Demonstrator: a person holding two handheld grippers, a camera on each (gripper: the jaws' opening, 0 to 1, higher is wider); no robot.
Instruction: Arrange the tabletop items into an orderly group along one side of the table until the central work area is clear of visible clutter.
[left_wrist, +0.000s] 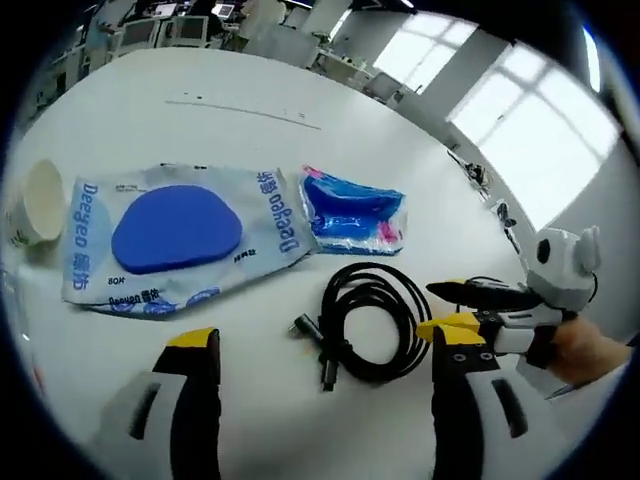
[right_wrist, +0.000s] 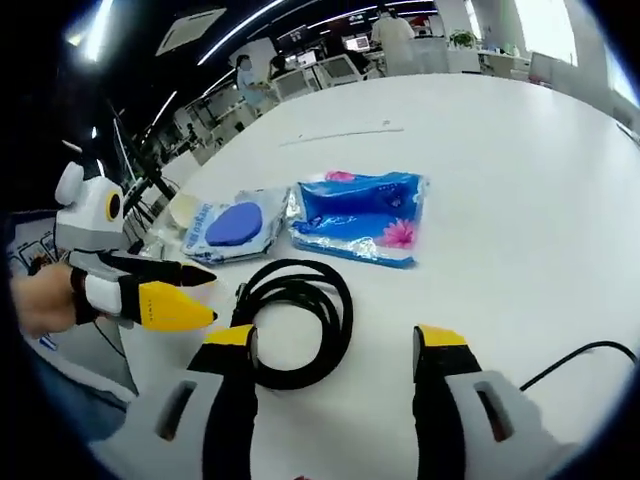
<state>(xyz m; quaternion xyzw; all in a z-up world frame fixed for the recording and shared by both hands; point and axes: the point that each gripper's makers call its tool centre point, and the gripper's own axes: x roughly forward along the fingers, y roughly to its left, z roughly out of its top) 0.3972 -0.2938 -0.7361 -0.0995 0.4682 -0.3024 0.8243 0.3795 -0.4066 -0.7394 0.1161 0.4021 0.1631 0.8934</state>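
Left gripper view: left gripper (left_wrist: 325, 365) fingers spread, nothing between them, low over the white surface (left_wrist: 240, 130). Coiled black cable (left_wrist: 365, 320) lies centre-right, just ahead. Blue-and-white pouch (left_wrist: 175, 240) at centre-left; paper cup (left_wrist: 35, 205) at left edge beside it; small blue packet (left_wrist: 352, 212) just right of the pouch. Right gripper (left_wrist: 470, 305) enters from the right, beside the cable.

Right gripper view: right gripper (right_wrist: 335, 345) fingers released, empty. Cable (right_wrist: 295, 320) at lower centre, partly behind the left finger. Left gripper (right_wrist: 195, 295) at left, next to the cable. Packet (right_wrist: 360, 215) and pouch (right_wrist: 235, 225) beyond. Second thin cable (right_wrist: 585, 360) at lower right.
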